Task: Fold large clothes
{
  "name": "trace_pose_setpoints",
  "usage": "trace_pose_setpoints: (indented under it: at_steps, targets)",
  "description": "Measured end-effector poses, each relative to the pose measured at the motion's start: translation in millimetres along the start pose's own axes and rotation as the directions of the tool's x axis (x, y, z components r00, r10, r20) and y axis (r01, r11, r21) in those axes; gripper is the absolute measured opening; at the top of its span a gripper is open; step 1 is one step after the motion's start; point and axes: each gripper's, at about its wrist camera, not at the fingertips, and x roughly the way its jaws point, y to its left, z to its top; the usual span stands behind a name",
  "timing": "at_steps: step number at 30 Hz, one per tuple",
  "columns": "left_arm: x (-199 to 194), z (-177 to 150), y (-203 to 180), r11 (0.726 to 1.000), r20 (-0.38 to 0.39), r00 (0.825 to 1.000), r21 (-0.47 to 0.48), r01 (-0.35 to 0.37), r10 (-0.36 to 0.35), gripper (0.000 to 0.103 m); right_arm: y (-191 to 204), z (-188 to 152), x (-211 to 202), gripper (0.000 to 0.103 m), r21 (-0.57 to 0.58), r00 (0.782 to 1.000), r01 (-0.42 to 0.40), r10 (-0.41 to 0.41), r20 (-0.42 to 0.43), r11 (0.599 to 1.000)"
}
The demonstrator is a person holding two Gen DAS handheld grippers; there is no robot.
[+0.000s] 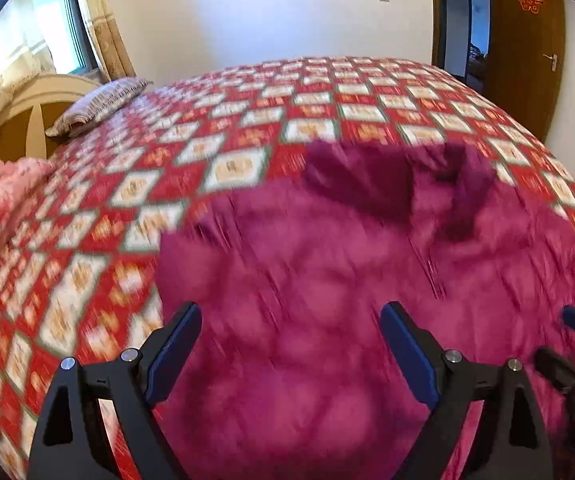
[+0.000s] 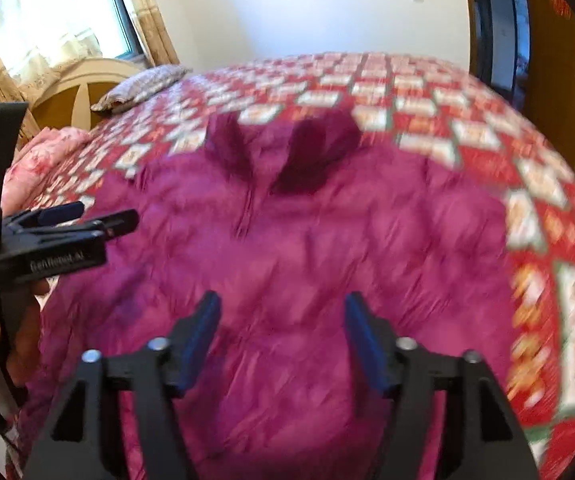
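Bedroom, bed (image 1: 135, 200) under red checked quilt. Magenta jacket (image 2: 307, 248) spread flat on quilt, collar toward far wall, pillow (image 2: 143, 88) beyond jacket near headboard. Left gripper (image 1: 291, 320) and right gripper (image 2: 283, 312) above jacket hem, fingers spread apart, grasping nothing. Frames blurred.

bedspread (image 1: 215, 148) beyond jacket (image 1: 327, 280): bare | pillow (image 1: 99, 106), pink quilt (image 1: 3, 208): left edge

Bed (image 1: 271, 120) in red checked cover; magenta jacket (image 1: 327, 300), pillow (image 1: 95, 106), pink quilt (image 1: 3, 208) on it.
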Motion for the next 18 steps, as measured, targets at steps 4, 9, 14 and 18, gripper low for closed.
trace_pose_setpoints:
  at_steps: [4, 9, 14, 18]
  targets:
    - [20, 53, 16, 0.997, 0.002, 1.000, -0.074, -0.017, 0.017, 0.092, -21, 46, -1, 0.070, 0.019, 0.999, 0.019, -0.020, 0.036, 1.000]
    - [63, 112, 13, 0.994, -0.048, 0.999, -0.104, -0.012, 0.008, 0.092, -48, 101, 13, 0.078, 0.067, 0.995, 0.059, -0.065, 0.079, 0.996]
    - [110, 148, -4, 0.995, -0.091, 0.996, -0.103, -0.004, -0.005, 0.092, -57, 139, 51, 0.078, 0.079, 0.998, 0.049, -0.051, 0.033, 0.996]
    - [143, 144, -17, 0.999, -0.136, 0.991, -0.036, -0.023, 0.017, 0.092, -60, 155, 87, 0.078, 0.065, 0.998, 0.052, -0.049, -0.038, 0.997]
